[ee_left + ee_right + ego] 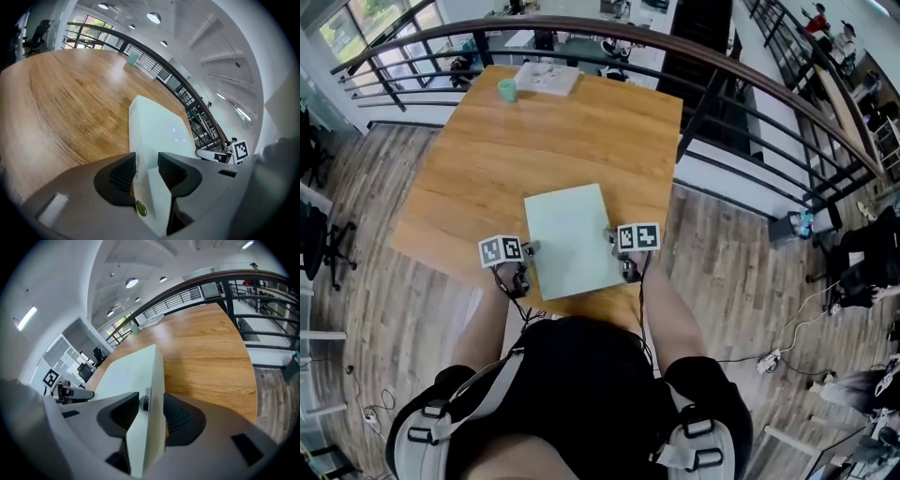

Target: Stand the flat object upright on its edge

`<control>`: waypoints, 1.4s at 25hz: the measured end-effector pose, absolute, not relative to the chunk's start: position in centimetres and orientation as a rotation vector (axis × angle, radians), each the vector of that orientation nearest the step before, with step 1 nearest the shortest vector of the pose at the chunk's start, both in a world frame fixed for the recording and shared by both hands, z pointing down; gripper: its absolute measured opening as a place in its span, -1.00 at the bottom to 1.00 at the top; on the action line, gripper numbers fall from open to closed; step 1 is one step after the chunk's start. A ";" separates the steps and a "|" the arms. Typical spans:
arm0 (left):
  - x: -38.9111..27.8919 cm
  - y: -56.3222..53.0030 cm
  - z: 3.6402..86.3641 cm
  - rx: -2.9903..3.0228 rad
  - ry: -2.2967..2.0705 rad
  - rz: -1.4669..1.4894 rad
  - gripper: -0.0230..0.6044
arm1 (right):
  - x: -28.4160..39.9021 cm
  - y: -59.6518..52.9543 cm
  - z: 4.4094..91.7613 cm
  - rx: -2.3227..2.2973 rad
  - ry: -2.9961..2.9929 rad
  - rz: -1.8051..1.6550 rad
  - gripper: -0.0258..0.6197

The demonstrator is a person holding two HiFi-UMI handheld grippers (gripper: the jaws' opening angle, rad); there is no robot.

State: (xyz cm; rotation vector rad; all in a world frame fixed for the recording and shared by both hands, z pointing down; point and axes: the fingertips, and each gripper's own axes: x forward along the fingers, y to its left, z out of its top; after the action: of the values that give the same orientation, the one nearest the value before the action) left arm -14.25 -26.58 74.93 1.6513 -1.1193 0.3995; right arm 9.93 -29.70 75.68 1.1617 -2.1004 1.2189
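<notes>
Left gripper [528,251]: in the head view, sits at the left side of the board [572,239], jaws wide apart. Right gripper [614,242]: sits at the right side, just across, jaws wide apart too. Board: pale green, lies flat on the table [487,169], close to the near edge, between the two grippers. Far end of the table: a small green cup [507,90] with some papers [548,78] beside it, both well apart from the board. Behind the table: a dark rail [722,84].

Left gripper view: jaws of the left gripper [146,165] wide apart, one dark pad [123,174] on each side of the board [159,129]. Thick edge of the board in between, pads loose around it and not pressing. Wood table [70,103] to the left, cup [133,58] far off by the rail.

Right gripper view: jaws of the right gripper [151,408] wide apart as well. Edge of the board [133,371] between the pads [176,416], with a clear gap at the left pad. Table [206,348] to the right, cup [135,328] far away.
</notes>
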 end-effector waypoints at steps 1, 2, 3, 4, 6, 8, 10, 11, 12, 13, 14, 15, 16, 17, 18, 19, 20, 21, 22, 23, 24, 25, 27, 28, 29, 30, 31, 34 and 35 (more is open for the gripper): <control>-14.2 -26.6 75.1 1.645 -1.106 0.384 -0.49 | 9.8 -29.6 75.9 1.168 -2.106 1.252 -0.47; -14.2 -26.6 75.3 1.638 -1.097 0.371 -0.49 | 9.7 -29.6 76.0 1.172 -2.113 1.282 -0.48; -14.2 -26.6 75.4 1.636 -1.093 0.367 -0.49 | 9.6 -29.6 76.2 1.169 -2.122 1.307 -0.51; -14.2 -26.6 75.5 1.641 -1.091 0.374 -0.49 | 9.5 -29.7 76.3 1.158 -2.133 1.325 -0.51; -14.1 -26.7 75.5 1.659 -1.086 0.404 -0.49 | 9.6 -29.8 76.5 1.125 -2.137 1.368 -0.52; -14.0 -26.9 75.6 1.664 -1.073 0.417 -0.49 | 9.6 -29.9 76.5 1.105 -2.125 1.396 -0.54; -13.7 -26.8 75.6 1.649 -1.052 0.399 -0.50 | 9.7 -29.8 76.5 1.104 -2.115 1.375 -0.56; -13.6 -26.7 75.6 1.640 -1.045 0.390 -0.51 | 9.8 -29.6 76.4 1.109 -2.106 1.354 -0.57; -13.6 -26.6 75.4 1.636 -1.045 0.392 -0.52 | 9.8 -29.3 76.3 1.113 -2.095 1.333 -0.57; -13.7 -26.5 75.2 1.641 -1.052 0.405 -0.52 | 9.6 -29.0 76.2 1.115 -2.084 1.318 -0.57; -13.9 -26.6 74.9 1.650 -1.063 0.420 -0.53 | 9.5 -28.8 75.9 1.119 -2.079 1.314 -0.57; -14.1 -26.8 74.5 1.661 -1.072 0.427 -0.53 | 9.3 -28.7 75.6 1.127 -2.082 1.319 -0.58; -14.3 -27.0 74.1 1.672 -1.077 0.423 -0.53 | 9.1 -28.8 75.1 1.139 -2.094 1.324 -0.58; -14.4 -27.2 73.7 1.684 -1.076 0.413 -0.53 | 9.0 -28.9 74.6 1.150 -2.112 1.324 -0.58; -14.4 -27.4 73.2 1.699 -1.073 0.402 -0.53 | 9.0 -29.1 73.9 1.156 -2.132 1.315 -0.58; -14.3 -27.6 72.7 1.715 -1.070 0.392 -0.53 | 9.1 -29.3 73.2 1.158 -2.150 1.295 -0.58; -14.2 -27.9 72.1 1.732 -1.069 0.380 -0.53 | 9.2 -29.6 72.5 1.159 -2.168 1.269 -0.58; -14.0 -28.1 71.5 1.750 -1.072 0.369 -0.53 | 9.3 -29.9 71.7 1.163 -2.184 1.239 -0.58; -13.9 -28.2 70.8 1.771 -1.078 0.359 -0.53 | 9.4 -30.1 71.0 1.169 -2.200 1.209 -0.58; -13.7 -28.4 70.1 1.795 -1.086 0.353 -0.53 | 9.6 -30.2 70.3 1.175 -2.213 1.178 -0.58; -13.5 -28.5 69.3 1.823 -1.095 0.351 -0.53 | 9.8 -30.3 69.5 1.183 -2.226 1.149 -0.58; -13.3 -28.7 68.6 1.853 -1.103 0.351 -0.53 | 10.0 -30.4 68.8 1.193 -2.239 1.120 -0.58; -12.8 -29.4 66.9 1.919 -1.115 0.352 -0.53 | 10.5 -30.7 67.3 1.230 -2.267 1.066 -0.58; -12.5 -29.7 66.1 1.953 -1.118 0.352 -0.53 | 10.8 -30.8 66.6 1.256 -2.282 1.045 -0.58; -12.2 -30.1 65.2 1.987 -1.121 0.353 -0.53 | 11.1 -30.8 65.9 1.283 -2.296 1.028 -0.58; -12.0 -30.4 64.4 2.021 -1.122 0.356 -0.53 | 11.4 -30.8 65.2 1.312 -2.309 1.011 -0.58; -11.6 -30.7 63.7 2.054 -1.120 0.359 -0.53 | 11.7 -30.6 64.5 1.340 -2.323 0.993 -0.58; -10.4 -31.5 62.1 2.149 -1.100 0.378 -0.53 | 12.9 -30.3 62.3 1.431 -2.361 0.910 -0.58; -9.9 -31.9 61.6 2.181 -1.095 0.387 -0.53 | 13.4 -30.2 61.6 1.468 -2.367 0.866 -0.58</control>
State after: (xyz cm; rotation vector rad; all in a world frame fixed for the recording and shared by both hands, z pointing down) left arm -9.88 -31.86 61.60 2.1809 -1.0945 0.3870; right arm 13.38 -30.25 61.61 1.4676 -2.3669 0.8659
